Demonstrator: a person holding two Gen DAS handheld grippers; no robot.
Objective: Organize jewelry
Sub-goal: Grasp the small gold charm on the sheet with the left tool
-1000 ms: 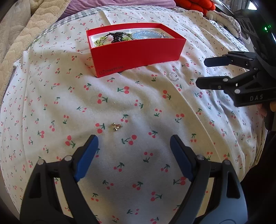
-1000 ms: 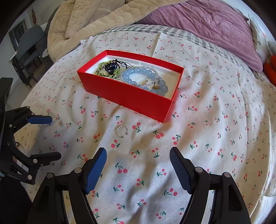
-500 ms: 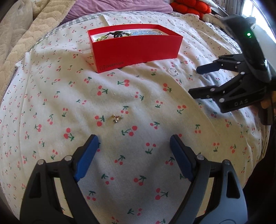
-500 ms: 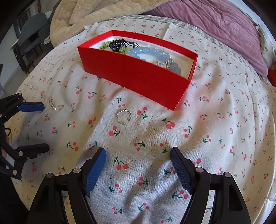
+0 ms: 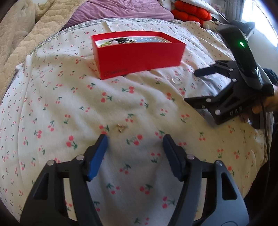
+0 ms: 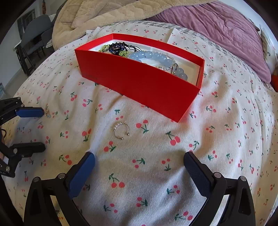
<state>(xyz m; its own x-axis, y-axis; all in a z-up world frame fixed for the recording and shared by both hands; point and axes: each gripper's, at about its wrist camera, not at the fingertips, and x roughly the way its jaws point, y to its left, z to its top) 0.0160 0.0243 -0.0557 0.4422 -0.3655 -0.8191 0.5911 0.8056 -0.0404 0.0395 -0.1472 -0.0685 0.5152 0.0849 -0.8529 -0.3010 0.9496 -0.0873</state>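
Observation:
A red box [image 6: 142,85] on the cherry-print sheet [image 6: 225,139] holds a blue bead bracelet [image 6: 156,58], a green and dark bracelet [image 6: 116,49] and a ring. A silver open ring [image 6: 121,130] lies on the sheet just beyond my right gripper [image 6: 139,160], whose jaws are opening with nothing between them. A small gold earring [image 5: 121,128] lies just ahead of my left gripper [image 5: 135,140], whose jaws are closing with nothing between them. In the left wrist view the red box [image 5: 139,57], the silver ring [image 5: 176,80] and the right gripper [image 5: 196,87] show too.
A beige quilt [image 6: 97,15] and a purple blanket [image 6: 225,29] are bunched behind the box. An orange knitted item [image 5: 189,13] lies at the far right. A grey chair [image 6: 33,38] stands beyond the bed's left edge. A hand [image 5: 264,106] holds the right gripper.
The left jaws have narrowed and come closer to the earring. The right jaws have widened and the right gripper has sunk toward the silver ring.

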